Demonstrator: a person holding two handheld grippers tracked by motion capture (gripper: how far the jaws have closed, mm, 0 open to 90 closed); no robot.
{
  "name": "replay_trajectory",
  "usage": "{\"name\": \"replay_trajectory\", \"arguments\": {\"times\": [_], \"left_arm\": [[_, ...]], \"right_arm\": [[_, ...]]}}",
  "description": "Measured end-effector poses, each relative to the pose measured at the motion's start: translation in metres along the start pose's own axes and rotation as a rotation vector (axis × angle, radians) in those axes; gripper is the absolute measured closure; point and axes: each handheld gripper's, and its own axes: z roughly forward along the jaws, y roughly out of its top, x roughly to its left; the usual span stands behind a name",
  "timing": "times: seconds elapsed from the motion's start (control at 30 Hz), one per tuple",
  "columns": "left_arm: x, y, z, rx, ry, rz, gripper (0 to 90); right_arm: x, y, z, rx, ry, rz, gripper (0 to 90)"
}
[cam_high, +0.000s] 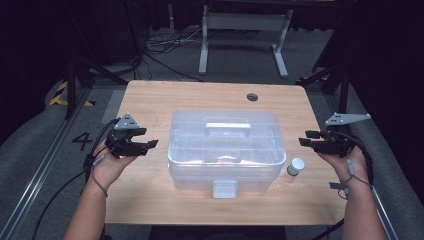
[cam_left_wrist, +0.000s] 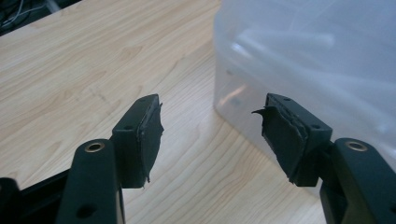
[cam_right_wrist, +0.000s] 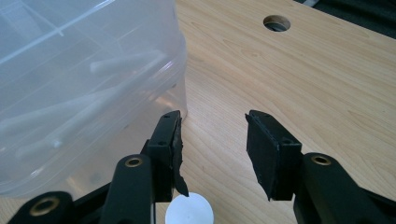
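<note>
Box (cam_high: 223, 150) lengthwise across table (cam_high: 150, 100), latch (cam_high: 224, 189) nearward.

I see the clear plastic box (cam_high: 223, 150) standing in the middle of the table (cam_high: 150, 100). Left of the box and behind it, the wood is bare. Just beside its front right corner, a small white-capped jar (cam_high: 296, 166) narrows the passage.

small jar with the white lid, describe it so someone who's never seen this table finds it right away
Start from the large clear plastic box in the middle of the wooden table. Just off its front right corner, apart from it, stands the small jar. It is the only small thing there: round white lid, greenish body.
</note>
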Motion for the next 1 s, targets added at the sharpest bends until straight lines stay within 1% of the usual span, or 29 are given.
{"name": "replay_trajectory", "arguments": {"times": [0.1,0.2,0.27,0.3,0.37,0.43,0.5,0.53,0.6,0.67,0.73,0.83,0.87,0.93,1.0], "left_arm": [[-0.002,0.003,-0.003,-0.004,-0.001,-0.005,36.6],[-0.006,0.006,-0.007,-0.005,-0.003,-0.018,35.2],[-0.007,0.01,-0.011,0.002,0.002,-0.009,35.4],[-0.008,0.013,-0.013,-0.003,0.013,-0.001,36.3],[-0.01,0.018,-0.018,-0.017,0.013,0.012,36.8],[-0.011,0.025,-0.021,-0.035,0.0,0.006,36.9],[-0.013,0.03,-0.023,-0.044,0.002,0.01,37.4],[-0.015,0.033,-0.024,-0.044,0.007,0.015,37.7],[-0.019,0.037,-0.024,-0.028,0.02,0.042,38.3],[-0.021,0.04,-0.026,-0.022,0.02,0.049,38.9],[-0.021,0.046,-0.031,-0.036,-0.002,0.046,39.8],[-0.023,0.055,-0.038,-0.074,-0.043,0.019,40.4],[-0.024,0.058,-0.039,-0.088,-0.069,0.006,40.4],[-0.027,0.064,-0.04,-0.101,-0.1,-0.001,40.2],[-0.031,0.069,-0.04,-0.104,-0.112,0.013,40.3]], "right_arm": [[-0.002,-0.001,0.0,-0.001,-0.001,0.001,55.5],[-0.003,-0.002,-0.001,-0.004,-0.003,0.014,55.3],[-0.003,-0.002,-0.003,-0.013,-0.003,0.019,55.3],[-0.002,-0.001,-0.004,-0.014,-0.003,0.018,55.3],[-0.001,-0.001,-0.004,-0.013,-0.004,0.017,55.2],[-0.001,-0.002,-0.004,-0.007,-0.001,0.019,55.1],[-0.001,-0.004,-0.002,0.001,0.0,0.021,55.0],[-0.001,-0.004,-0.002,0.006,-0.001,0.025,54.9],[-0.001,-0.004,-0.002,0.005,-0.004,0.027,54.7],[0.0,-0.004,-0.003,0.003,-0.003,0.026,54.6],[0.0,-0.004,-0.003,0.004,-0.003,0.024,54.6],[-0.001,-0.005,-0.001,0.009,-0.003,0.026,54.5],[-0.001,-0.005,-0.001,0.01,-0.003,0.028,54.5],[0.0,-0.005,-0.001,0.011,-0.002,0.026,54.5],[0.0,-0.005,-0.001,0.008,-0.002,0.025,54.4]]}}
